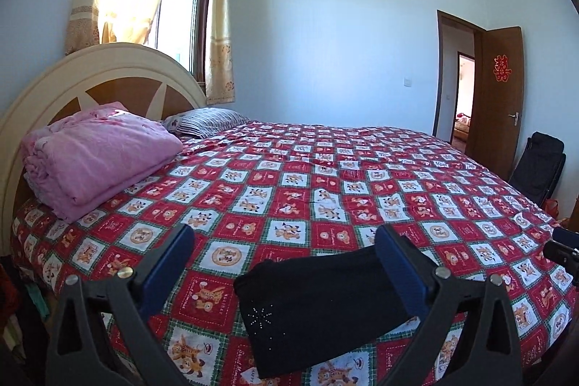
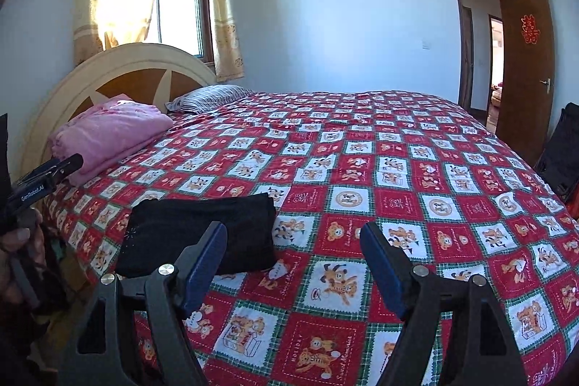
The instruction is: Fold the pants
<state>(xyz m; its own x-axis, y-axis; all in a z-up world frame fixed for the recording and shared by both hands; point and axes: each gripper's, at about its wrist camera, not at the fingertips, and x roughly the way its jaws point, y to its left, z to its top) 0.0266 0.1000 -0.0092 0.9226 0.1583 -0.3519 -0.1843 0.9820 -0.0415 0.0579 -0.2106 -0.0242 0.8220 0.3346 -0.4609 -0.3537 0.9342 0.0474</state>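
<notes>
The black pants (image 1: 318,306) lie folded into a compact rectangle near the front edge of the bed; a small stud pattern shows on one corner. They also show in the right wrist view (image 2: 202,234), left of centre. My left gripper (image 1: 286,237) is open and empty, raised above the bed, its right finger in front of the pants' right end. My right gripper (image 2: 293,234) is open and empty, to the right of the pants. The left gripper's body (image 2: 43,179) shows at the left edge of the right wrist view.
The bed has a red and white cartoon-patterned cover (image 1: 325,176). A folded pink blanket (image 1: 97,154) and a striped pillow (image 1: 210,122) lie by the round headboard (image 1: 90,71). A black bag (image 1: 539,169) stands by the open door (image 1: 499,89). The right gripper's body (image 1: 564,252) shows at the right edge.
</notes>
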